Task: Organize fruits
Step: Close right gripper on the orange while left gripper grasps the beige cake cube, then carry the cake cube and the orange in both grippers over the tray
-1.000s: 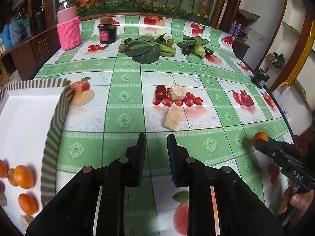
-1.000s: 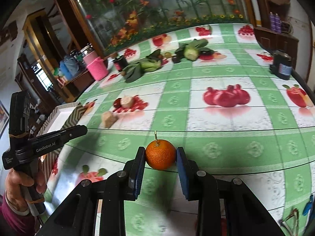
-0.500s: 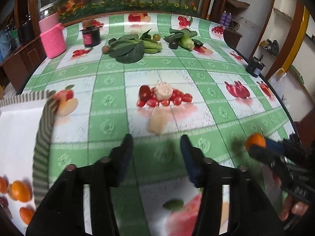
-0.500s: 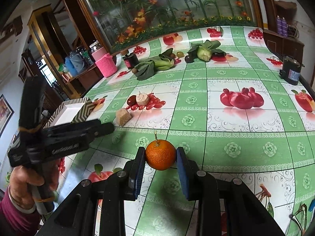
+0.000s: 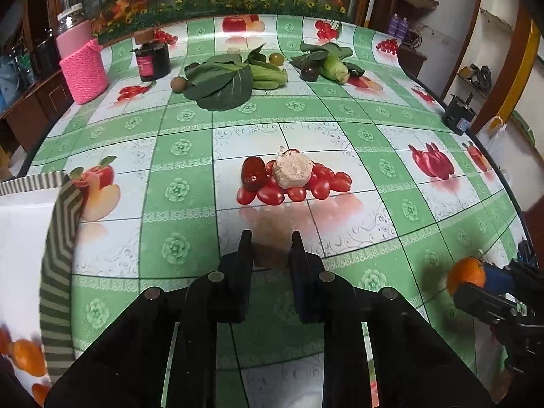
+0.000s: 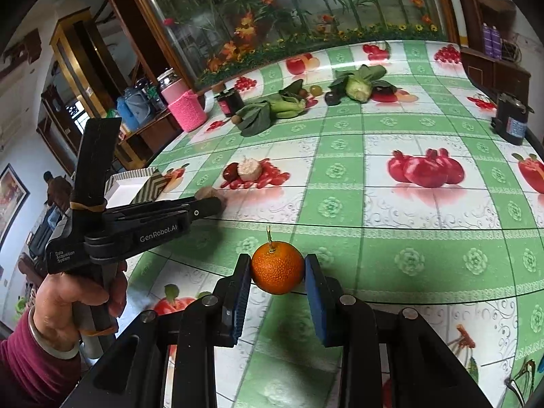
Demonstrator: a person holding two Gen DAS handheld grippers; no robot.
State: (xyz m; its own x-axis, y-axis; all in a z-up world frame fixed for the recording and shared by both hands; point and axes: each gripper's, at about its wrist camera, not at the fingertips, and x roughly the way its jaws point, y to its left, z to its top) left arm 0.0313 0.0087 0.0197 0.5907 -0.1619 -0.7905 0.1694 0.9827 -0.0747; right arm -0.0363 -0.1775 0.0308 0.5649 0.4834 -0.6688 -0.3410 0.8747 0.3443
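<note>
Even daylight, glossy tablecloth (image 5: pixel 183 129) glare, fisheye-bent edges, dark corners

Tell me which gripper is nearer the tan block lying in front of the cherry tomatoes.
Left. The left gripper has its open fingers on either side of the tan block. The right gripper is off to the right, shut on the orange.

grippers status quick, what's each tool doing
left tool: open, fingers either side of a tan chunk, not clamped.
right tool: closed on the orange.
</note>
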